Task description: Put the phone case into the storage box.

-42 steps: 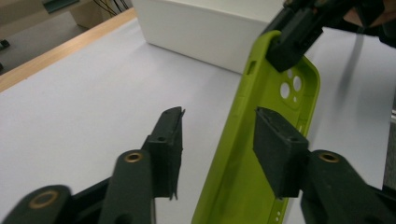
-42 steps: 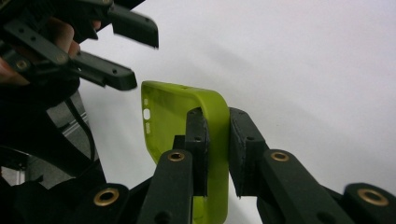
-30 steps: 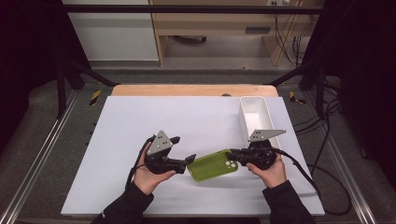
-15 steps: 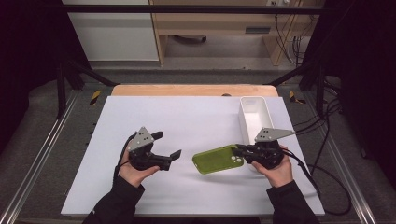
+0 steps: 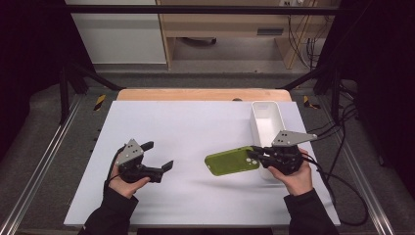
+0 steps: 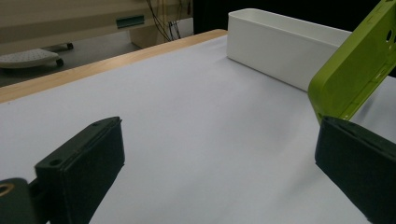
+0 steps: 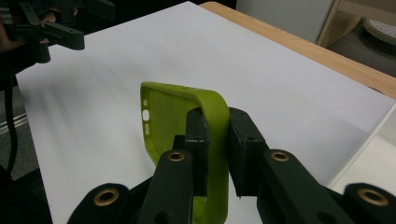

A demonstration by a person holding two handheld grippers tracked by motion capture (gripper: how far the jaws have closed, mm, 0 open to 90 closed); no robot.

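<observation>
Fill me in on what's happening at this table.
A person works with a gripper in each hand. The right gripper is clamped on one end of a green phone case, holding it beside the white bin. The left gripper has just opened its jaws, nothing between them, and sits apart from the case over the white table.

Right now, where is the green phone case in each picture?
High view: the green phone case is right of the middle, its right end held by the right gripper.
Left gripper view: it is at the right edge, tilted up.
Right gripper view: it stands in the middle, pinched between the jaws.
Shared landmark: the white tray just beyond the case.
</observation>
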